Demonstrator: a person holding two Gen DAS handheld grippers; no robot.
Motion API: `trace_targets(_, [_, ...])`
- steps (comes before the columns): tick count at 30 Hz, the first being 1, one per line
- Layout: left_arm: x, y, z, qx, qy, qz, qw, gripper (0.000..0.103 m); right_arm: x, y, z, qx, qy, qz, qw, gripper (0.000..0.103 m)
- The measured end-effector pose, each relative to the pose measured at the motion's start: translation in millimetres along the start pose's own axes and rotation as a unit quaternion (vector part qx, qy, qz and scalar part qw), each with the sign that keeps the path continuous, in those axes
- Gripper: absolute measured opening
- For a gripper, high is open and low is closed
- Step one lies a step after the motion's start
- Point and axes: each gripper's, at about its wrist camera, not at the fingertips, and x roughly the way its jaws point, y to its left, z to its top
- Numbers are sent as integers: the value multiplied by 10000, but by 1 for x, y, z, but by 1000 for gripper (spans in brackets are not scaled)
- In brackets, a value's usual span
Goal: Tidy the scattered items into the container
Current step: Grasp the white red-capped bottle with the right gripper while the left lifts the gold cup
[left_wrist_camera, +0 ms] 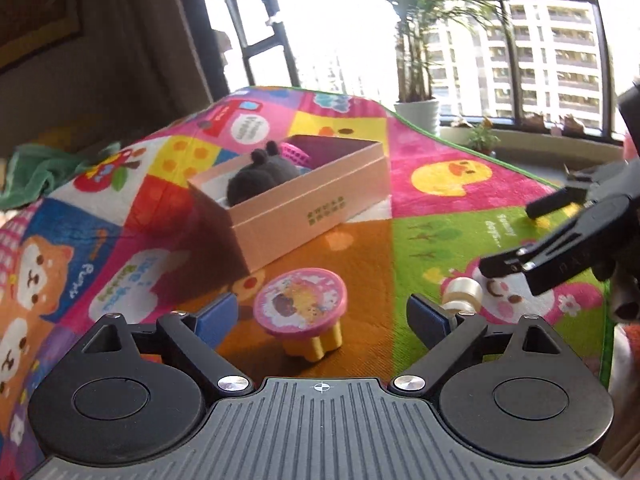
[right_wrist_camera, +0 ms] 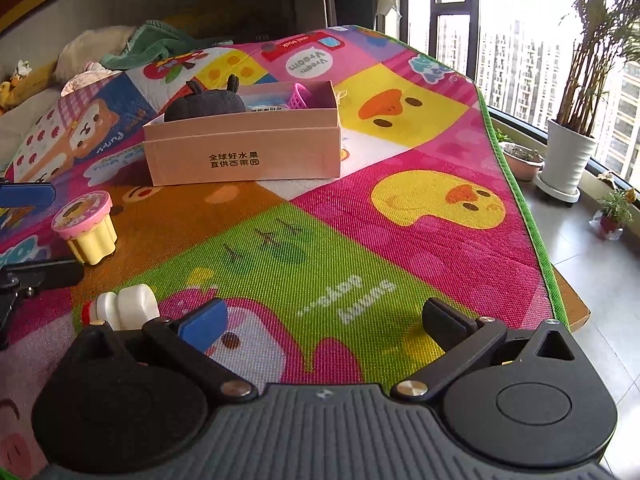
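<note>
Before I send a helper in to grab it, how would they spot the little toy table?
Find the pink cardboard box on the colourful play mat. In front of it, on the orange patch, stands the toy table: round pink picture top, yellow legs, unlike the white spool nearby.

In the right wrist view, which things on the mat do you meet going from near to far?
White bottle lying on its side, then pink-topped toy table, then pink cardboard box holding a dark plush toy and a pink toy basket.
</note>
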Motion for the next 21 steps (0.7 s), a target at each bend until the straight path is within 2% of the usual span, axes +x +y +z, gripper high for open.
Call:
trace_targets(2, [0, 15, 0, -529, -3, 258, 9983, 98, 0, 0, 0, -2, -7, 9, 10000, 103])
trace_targets(5, [-1, 36, -8, -1317, 22, 647, 9892, 100, -1, -3, 3, -84, 67, 114, 9999, 103])
trace_targets(8, [-6, 48, -19, -1969, 88, 586, 9786, 101, -4, -11, 5, 72, 77, 309, 9995, 103])
trace_targets(10, [-8, 48, -25, -2047, 84, 538, 9773, 103, -10, -15, 7, 312, 24, 410, 9987, 103])
trace_targets(12, [-8, 45, -30, -2019, 104, 471, 9782, 103, -20, -9, 7, 283, -142, 660, 9973, 103])
trace_targets(15, [-1, 41, -33, -1978, 207, 403, 9792, 103, -39, 22, 4, -397, -525, 947, 9933, 103])
trace_targets(18, [0, 41, -34, -1995, 249, 356, 9789, 103, -43, 57, 0, -1097, -635, 1256, 9840, 102])
trace_targets(20, [-1, 44, -35, -2103, 226, 328, 9768, 103, -37, 72, 0, -1310, -501, 1394, 9803, 89])
trace_targets(21, [-2, 45, -36, -2152, 218, 316, 9758, 103, -32, 77, 0, -1375, -398, 1397, 9798, 86])
